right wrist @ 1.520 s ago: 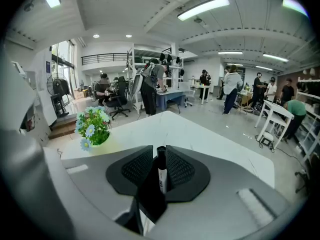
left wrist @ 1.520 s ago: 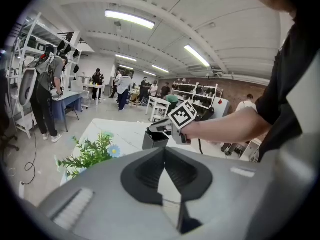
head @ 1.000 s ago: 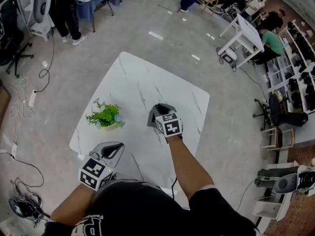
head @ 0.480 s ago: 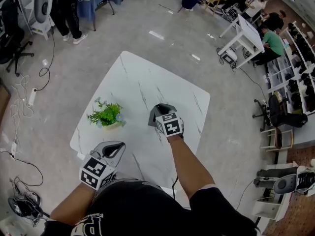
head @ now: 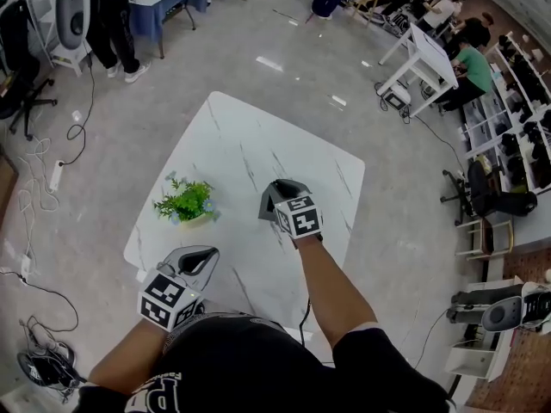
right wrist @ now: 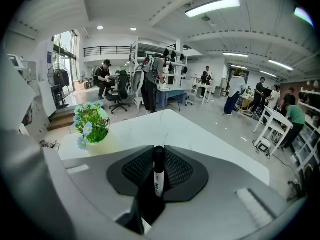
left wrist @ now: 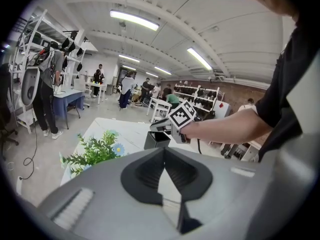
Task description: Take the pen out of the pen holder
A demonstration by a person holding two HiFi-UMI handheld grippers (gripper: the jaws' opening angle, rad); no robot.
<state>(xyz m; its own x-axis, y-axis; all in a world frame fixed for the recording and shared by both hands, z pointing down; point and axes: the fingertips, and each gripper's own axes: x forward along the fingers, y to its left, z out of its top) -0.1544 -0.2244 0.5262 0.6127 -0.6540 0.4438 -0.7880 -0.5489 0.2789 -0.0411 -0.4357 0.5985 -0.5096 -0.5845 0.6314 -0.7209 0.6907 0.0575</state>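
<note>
Pen [right wrist: 158, 176]: the print on its white label is too small to read. It stands upright, black cap uppermost, clamped between the right gripper's [right wrist: 158, 153] jaws over the dark pen holder [left wrist: 155, 140] on the tabletop [head: 250, 144]. Left gripper [left wrist: 164, 153]: jaws together, holding nothing (near the tabletop's edge). A potted plant [head: 184, 201] stands well apart from the holder.

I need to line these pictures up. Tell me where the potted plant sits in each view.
Head view: potted plant on the table's left part, left of the right gripper.
Left gripper view: left of centre, slightly low.
Right gripper view: far left, about mid-height.
Shared landmark: the white marble table.
</note>
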